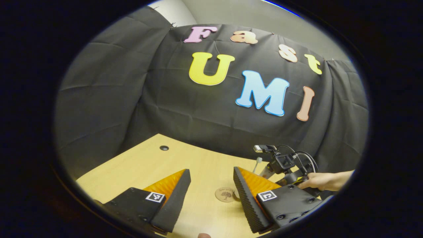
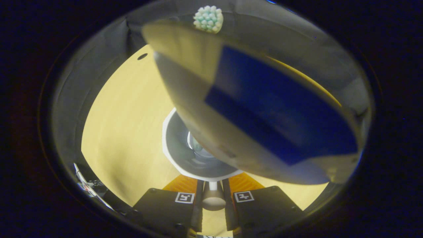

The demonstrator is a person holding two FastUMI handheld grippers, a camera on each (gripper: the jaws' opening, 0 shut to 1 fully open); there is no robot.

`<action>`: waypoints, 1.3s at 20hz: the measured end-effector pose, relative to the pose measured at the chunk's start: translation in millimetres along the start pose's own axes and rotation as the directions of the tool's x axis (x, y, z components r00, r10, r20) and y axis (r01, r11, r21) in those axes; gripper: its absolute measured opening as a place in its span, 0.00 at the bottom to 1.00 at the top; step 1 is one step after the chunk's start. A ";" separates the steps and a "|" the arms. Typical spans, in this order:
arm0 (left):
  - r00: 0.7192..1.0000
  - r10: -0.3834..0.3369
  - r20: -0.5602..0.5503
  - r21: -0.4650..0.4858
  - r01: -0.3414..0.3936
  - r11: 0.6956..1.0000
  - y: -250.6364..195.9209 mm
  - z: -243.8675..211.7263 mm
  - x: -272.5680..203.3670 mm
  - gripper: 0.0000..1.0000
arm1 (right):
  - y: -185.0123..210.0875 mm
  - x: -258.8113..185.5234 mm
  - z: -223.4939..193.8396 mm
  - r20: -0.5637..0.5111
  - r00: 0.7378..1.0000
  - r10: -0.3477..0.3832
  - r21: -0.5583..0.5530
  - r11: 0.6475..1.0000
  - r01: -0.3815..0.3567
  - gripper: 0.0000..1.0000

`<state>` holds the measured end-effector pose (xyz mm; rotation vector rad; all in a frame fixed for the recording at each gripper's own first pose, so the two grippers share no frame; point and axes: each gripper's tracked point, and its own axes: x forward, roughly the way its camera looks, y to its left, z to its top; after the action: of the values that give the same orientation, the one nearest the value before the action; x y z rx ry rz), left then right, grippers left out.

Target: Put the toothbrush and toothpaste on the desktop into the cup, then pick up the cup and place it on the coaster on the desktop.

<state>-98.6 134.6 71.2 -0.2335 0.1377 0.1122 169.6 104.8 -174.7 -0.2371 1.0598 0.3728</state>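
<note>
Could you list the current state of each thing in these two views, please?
left gripper: open, holding nothing
right gripper: shut on the cup's handle
cup: holds toothbrush and toothpaste
toothbrush: upright, bristles up
toothpaste: standing in the cup
coaster: bare on the desktop

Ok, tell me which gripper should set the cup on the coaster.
Right. The right gripper is shut on the cup handle, toothbrush and toothpaste inside. The left gripper is open over the coaster.
</note>
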 end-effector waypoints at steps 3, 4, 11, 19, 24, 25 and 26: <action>1.000 0.029 0.001 -0.006 -0.029 1.000 16.0 -1.0 -10.0 0.86 | 18.5 4.0 9.2 -0.003 1.000 0.011 -0.034 0.999 -0.011 0.30; 0.999 0.039 0.003 -0.010 -0.039 0.999 20.3 0.4 -13.2 0.87 | 23.2 5.0 12.5 -0.006 1.000 0.012 -0.045 0.999 -0.012 0.30; 0.996 0.084 0.001 -0.015 -0.084 0.996 49.2 0.5 -28.3 0.86 | 45.4 24.2 22.8 -0.056 0.998 -0.030 -0.071 0.997 0.026 0.30; 0.997 0.076 -0.007 -0.020 -0.076 0.997 54.2 -1.1 -27.9 0.86 | 34.9 30.0 29.9 -0.092 0.995 -0.033 -0.059 0.998 0.028 0.32; 0.999 0.054 -0.006 -0.014 -0.054 0.998 46.7 -0.1 -26.9 0.86 | 19.0 -1.6 31.0 -0.063 0.998 -0.030 -0.043 0.999 0.028 0.50; 0.999 0.049 -0.006 -0.011 -0.049 0.999 44.3 -0.5 -27.1 0.86 | 20.0 -6.9 30.9 -0.045 0.999 -0.030 -0.045 0.999 0.028 0.55; 0.999 0.044 -0.007 -0.008 -0.044 0.999 41.1 -0.8 -27.1 0.86 | 19.9 -14.7 32.1 -0.025 0.999 -0.029 -0.048 0.998 0.028 0.64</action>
<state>-130.5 171.6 65.4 -0.2390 0.1495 0.1555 180.8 132.0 -146.7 -0.3000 1.0720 0.3704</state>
